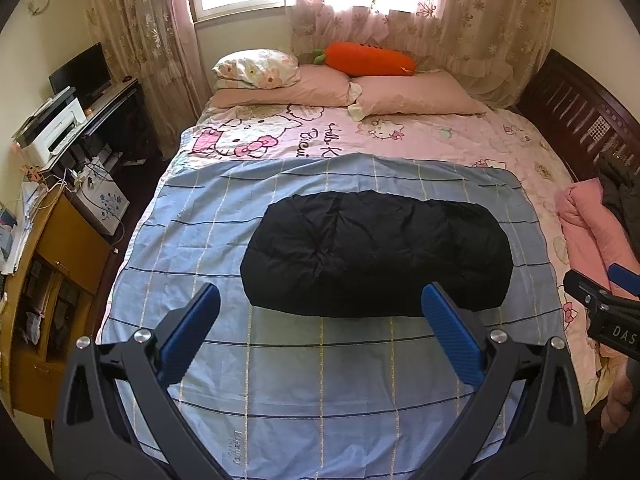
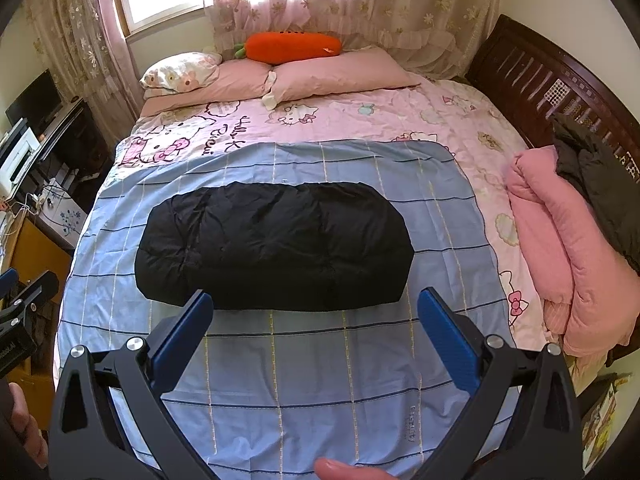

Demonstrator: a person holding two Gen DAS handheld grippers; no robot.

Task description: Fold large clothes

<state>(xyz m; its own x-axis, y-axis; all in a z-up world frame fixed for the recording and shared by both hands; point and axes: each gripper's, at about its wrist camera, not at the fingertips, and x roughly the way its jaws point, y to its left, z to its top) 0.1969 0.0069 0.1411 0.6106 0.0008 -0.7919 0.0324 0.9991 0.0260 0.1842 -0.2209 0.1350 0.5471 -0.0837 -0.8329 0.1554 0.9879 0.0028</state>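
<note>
**Black jacket folded on the blue sheet, both tools free**

My left tool (image 1: pixel 320 304) hangs above the near part of the blue checked sheet (image 1: pixel 192 216), its blue pads spread wide apart and holding nothing. My right tool (image 2: pixel 314 306) is the same: pads apart, empty. The black padded jacket (image 1: pixel 376 252) lies folded into a compact bundle in the middle of that sheet on the bed (image 1: pixel 440 136), just beyond both sets of fingertips. A pink quilt (image 2: pixel 560 232) sits at the bed's right edge.

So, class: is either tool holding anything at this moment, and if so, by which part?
Nothing is held. The left tool and right tool both stand open above the blue checked sheet, short of the folded black jacket.
</note>
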